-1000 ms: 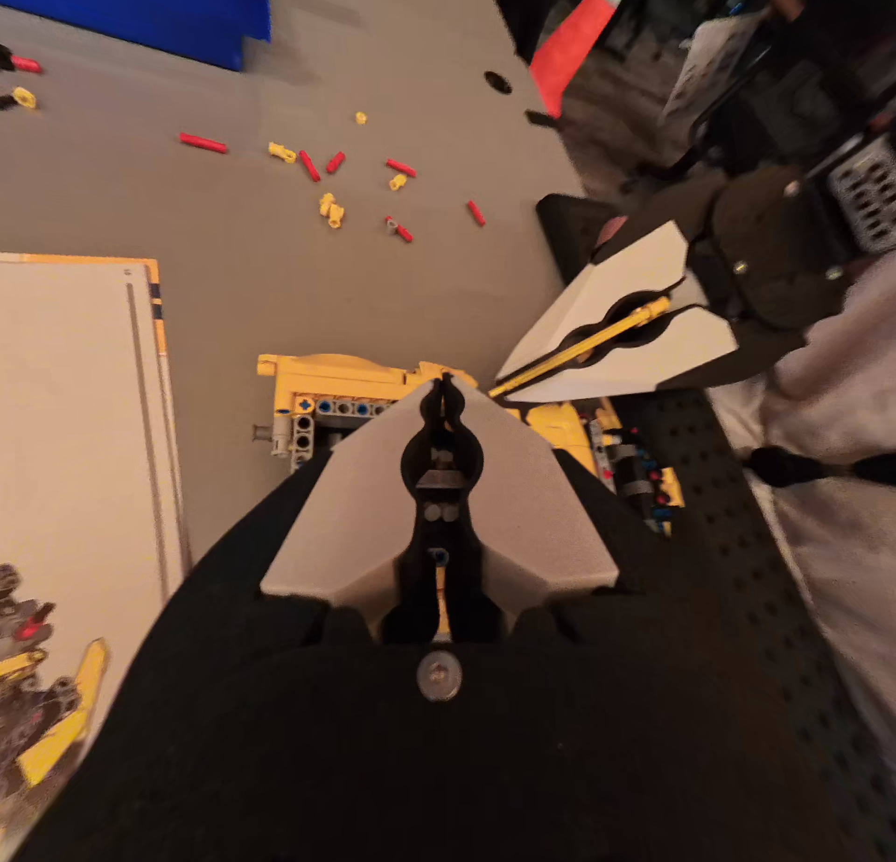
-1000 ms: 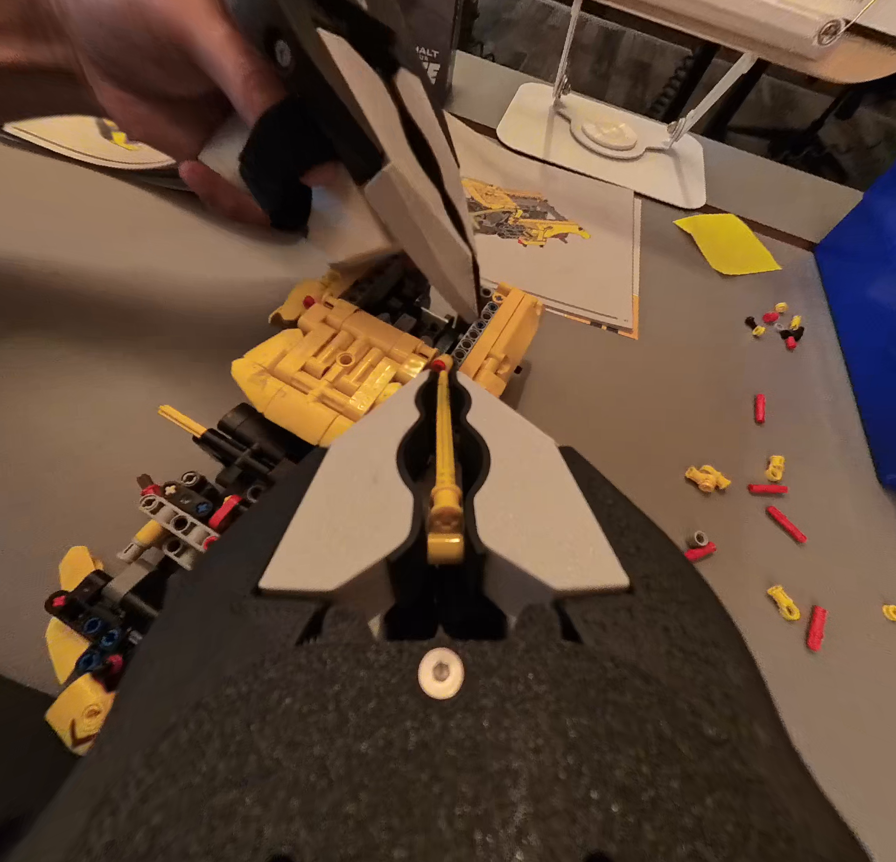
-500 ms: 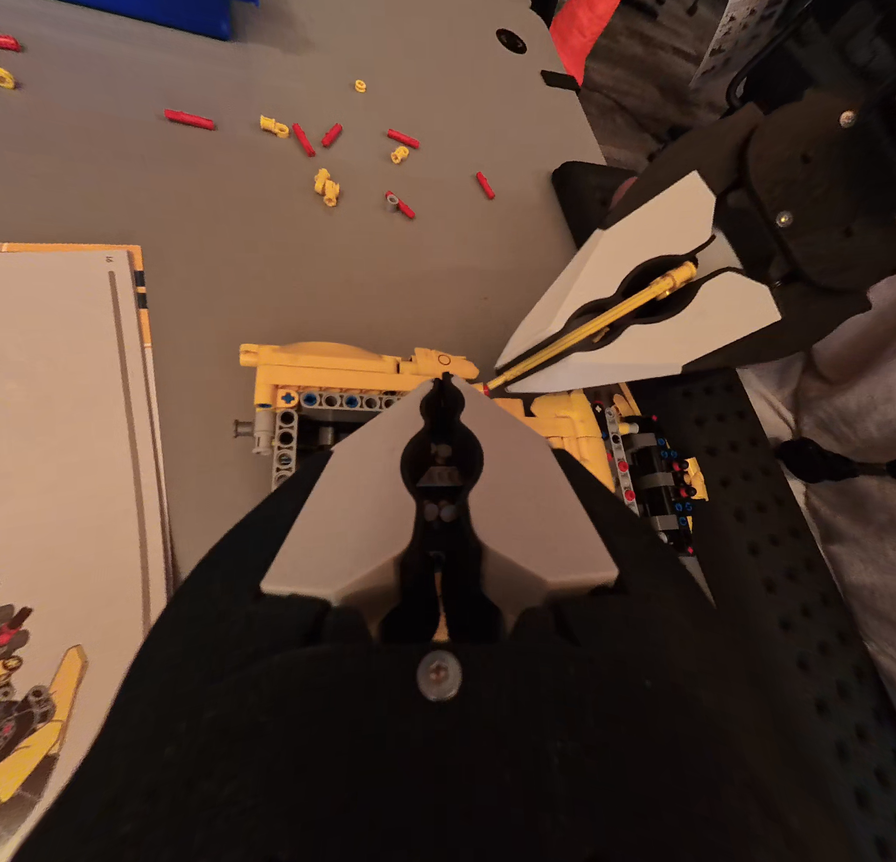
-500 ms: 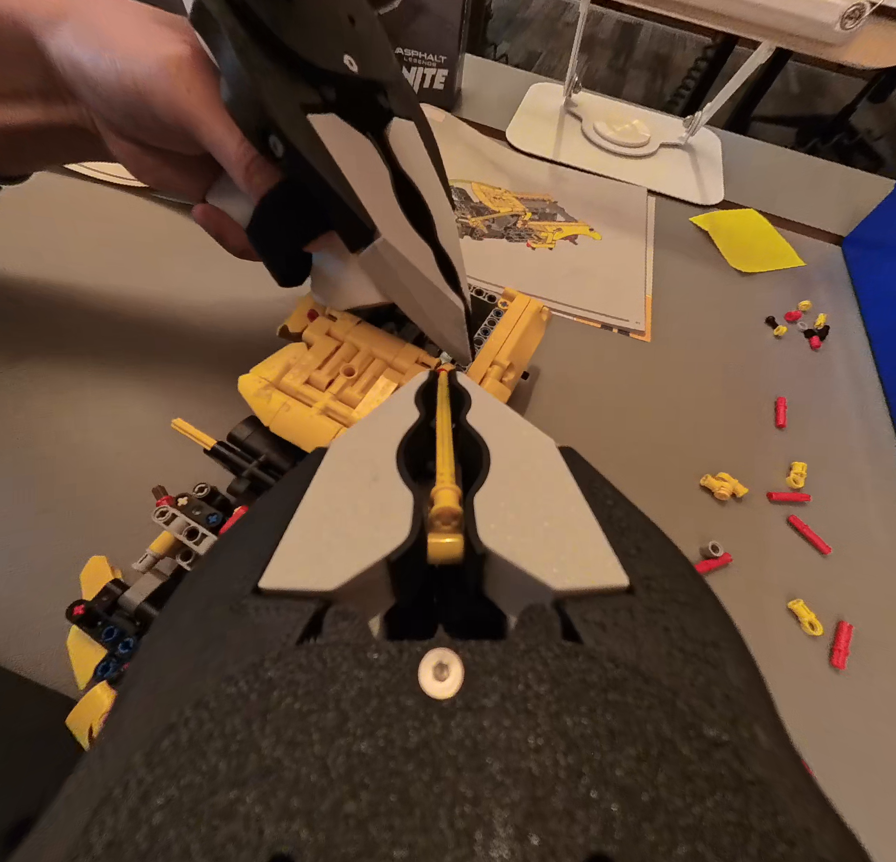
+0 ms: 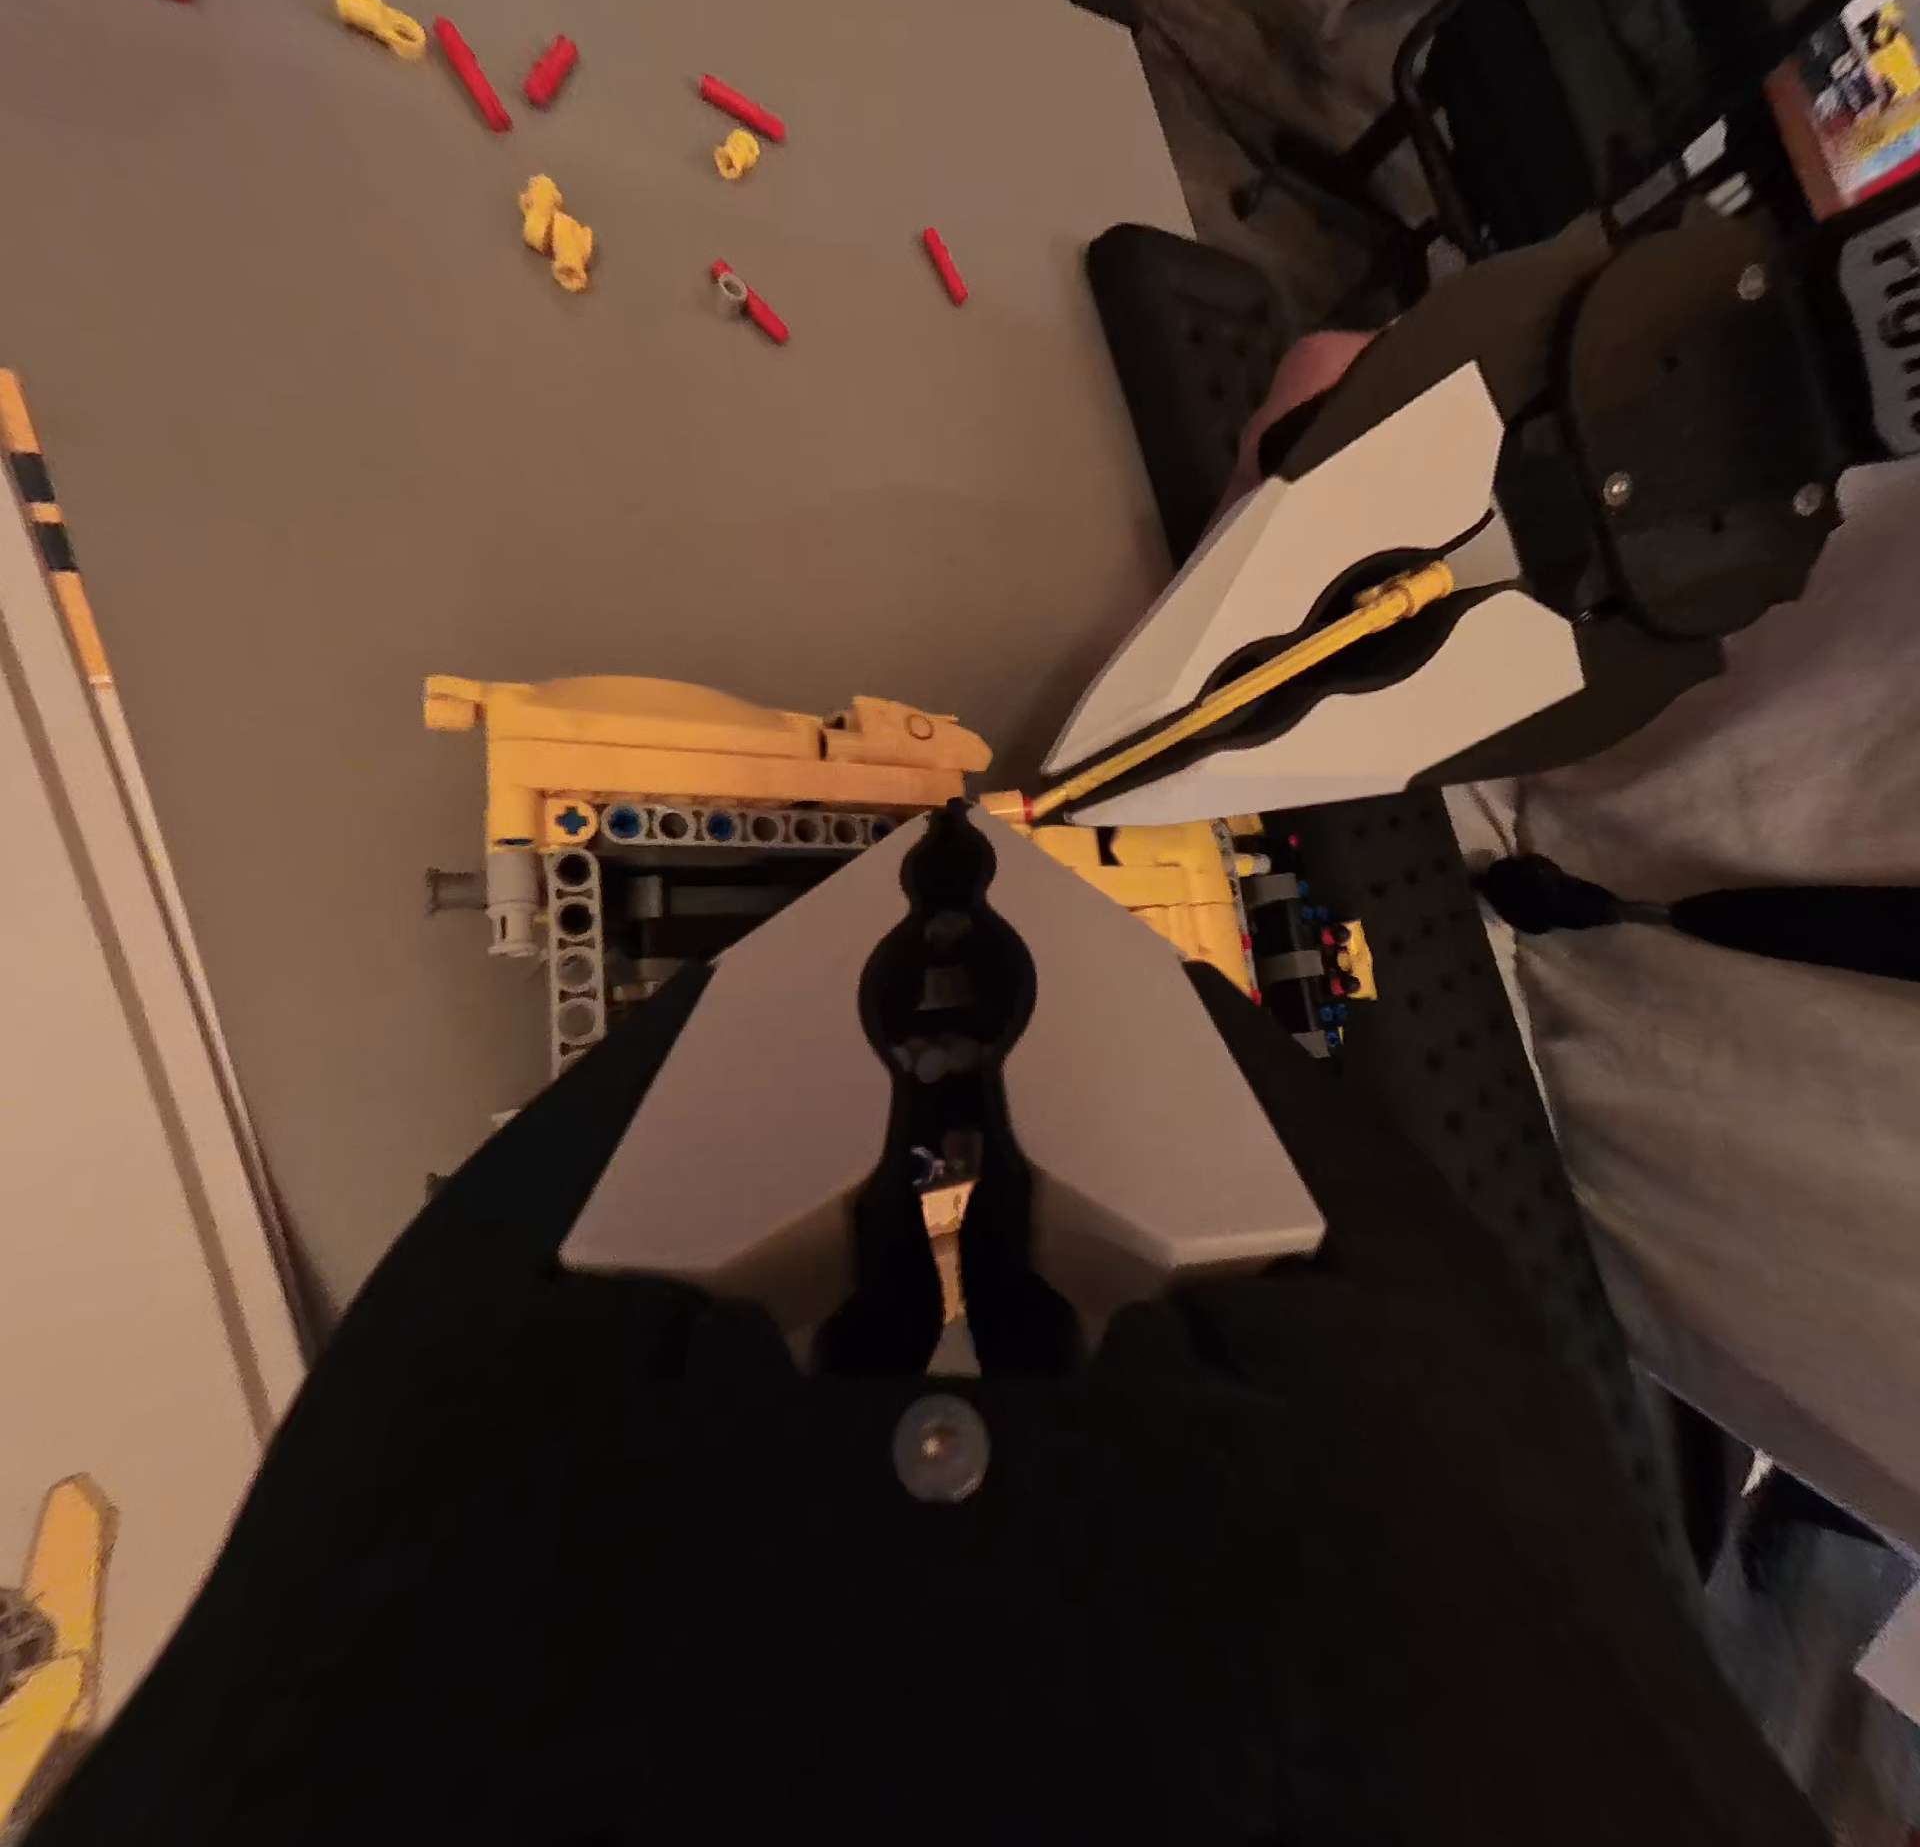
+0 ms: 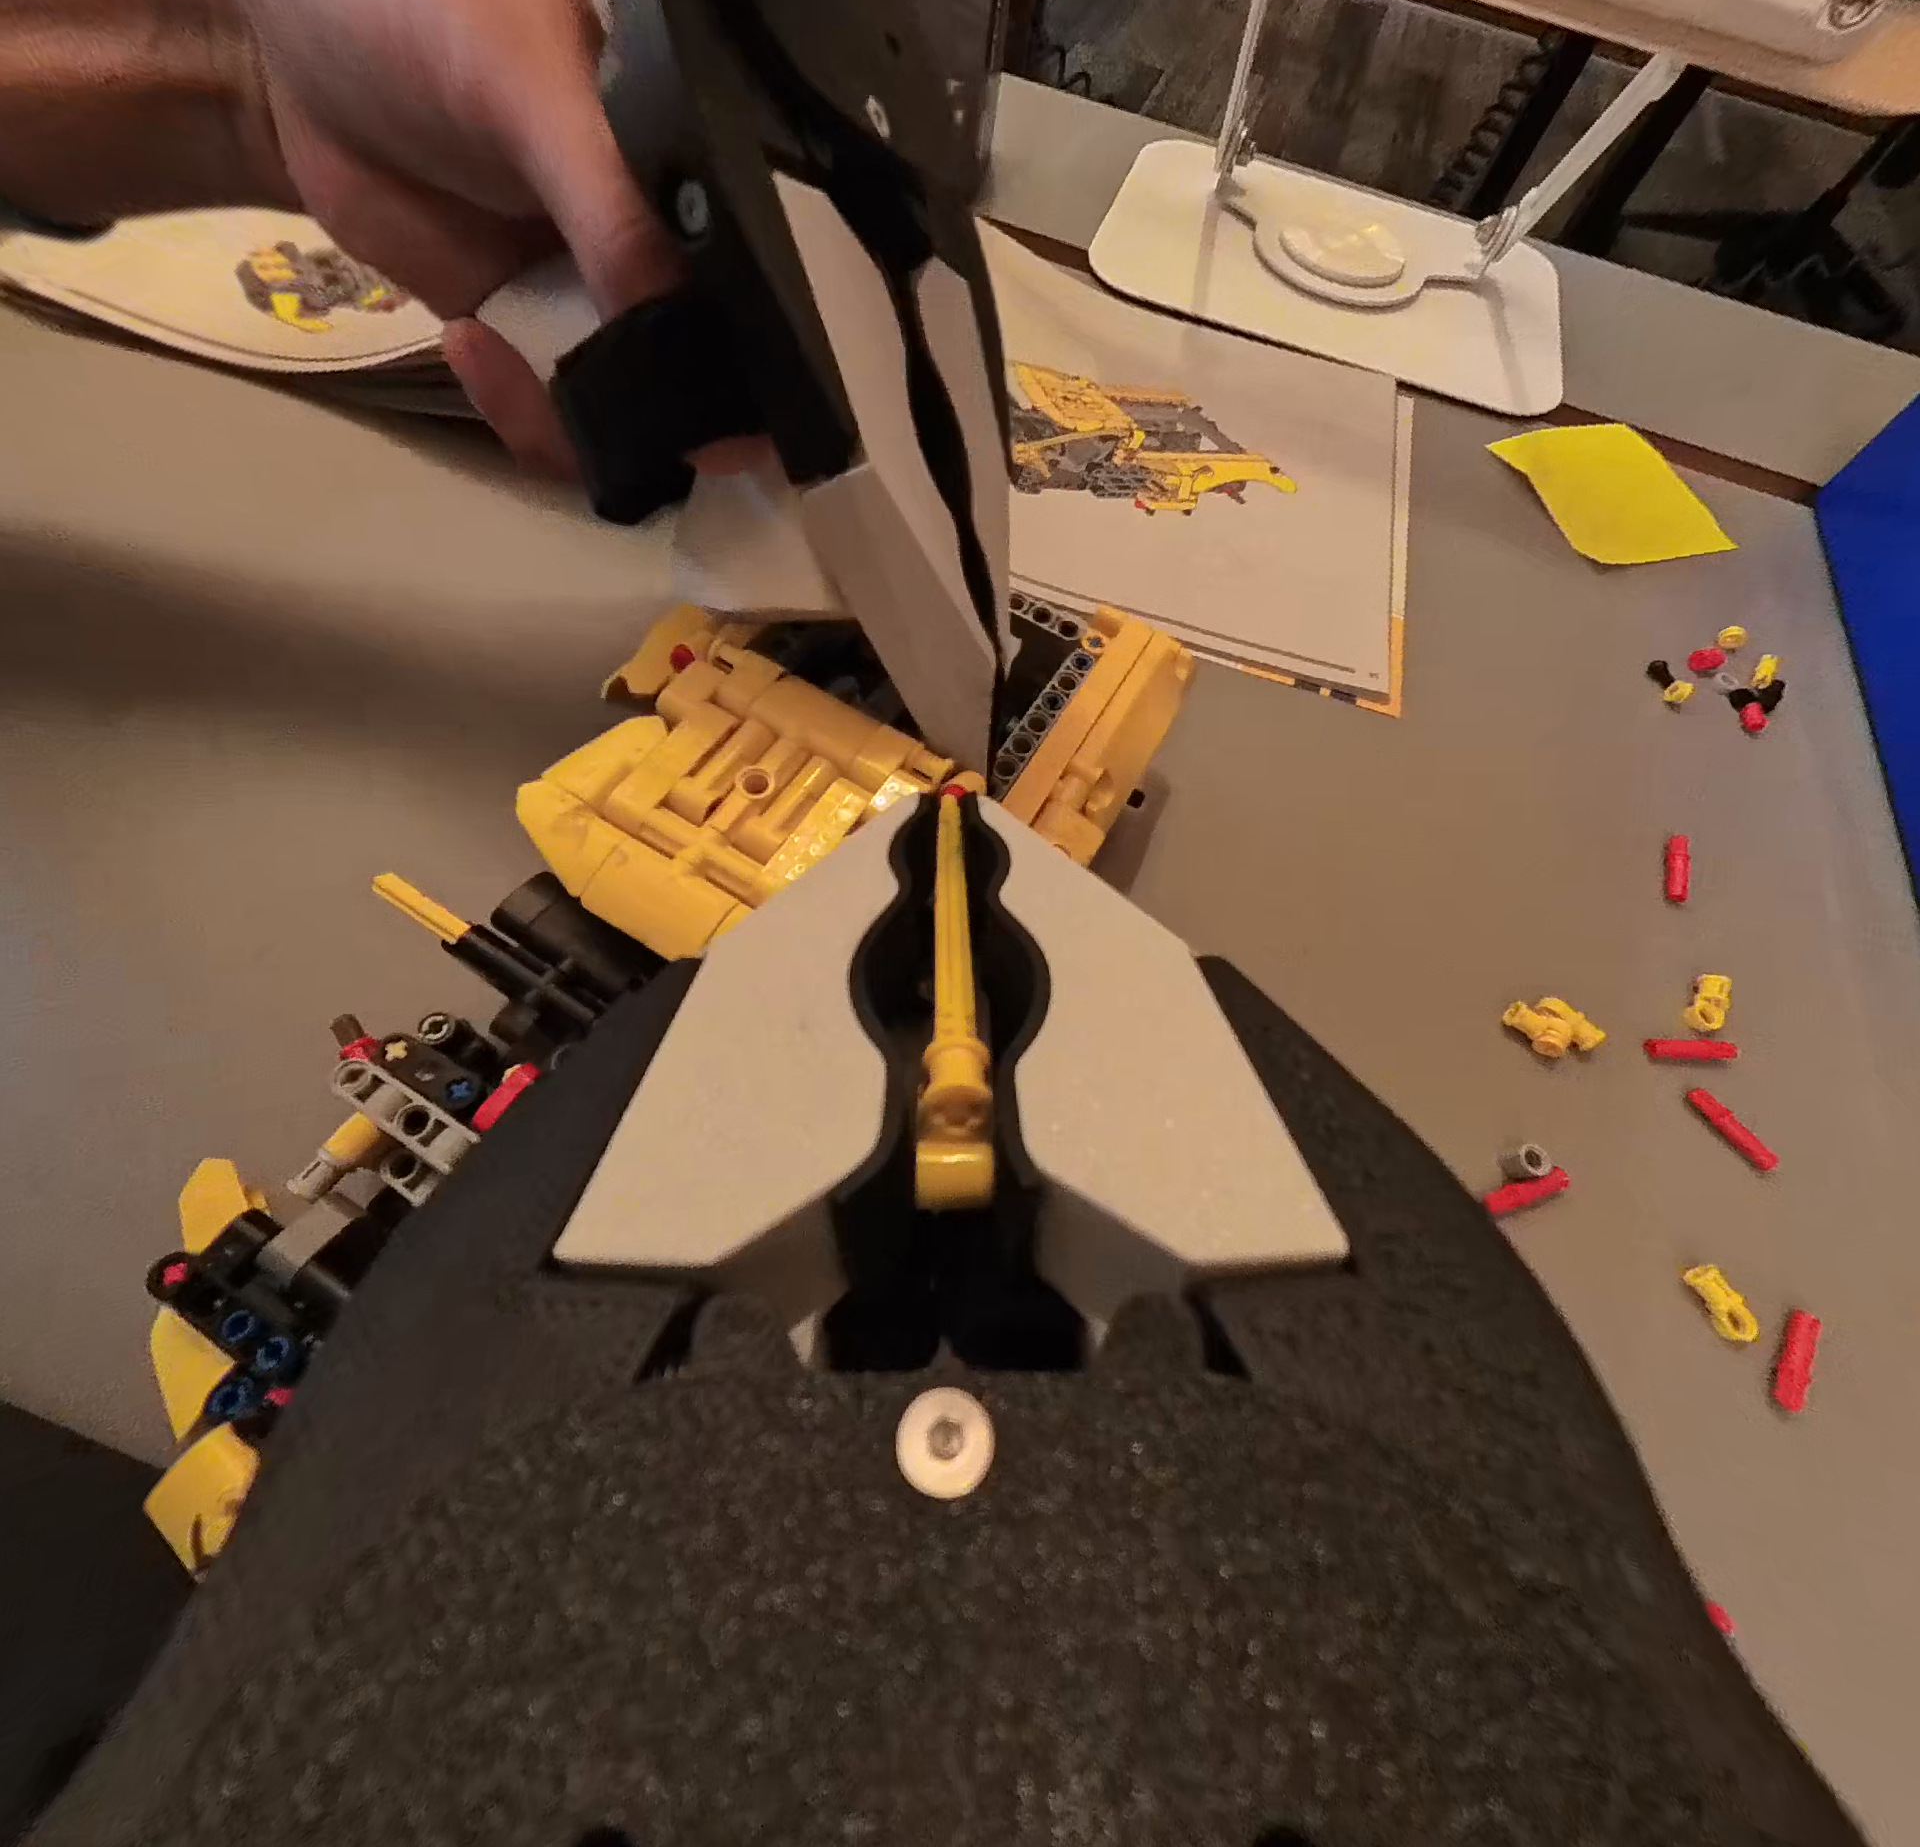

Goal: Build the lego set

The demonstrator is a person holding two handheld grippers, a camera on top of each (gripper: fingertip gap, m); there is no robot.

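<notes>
Grey table, dim warm light; dark chair frames and clutter beyond its far edge in left wrist view. Landmark: yellow lego model lying mid-table. Instruction sheet behind model, white stand base farther back, yellow paper scrap and blue bin off to its right. Loose red and yellow pins scattered right of model. Right gripper clamped on long yellow axle, tip at model's edge. Left gripper tips closed together, pressing down on model; whether anything is pinched, cannot tell. Its body and a hand screen model's rear
</notes>
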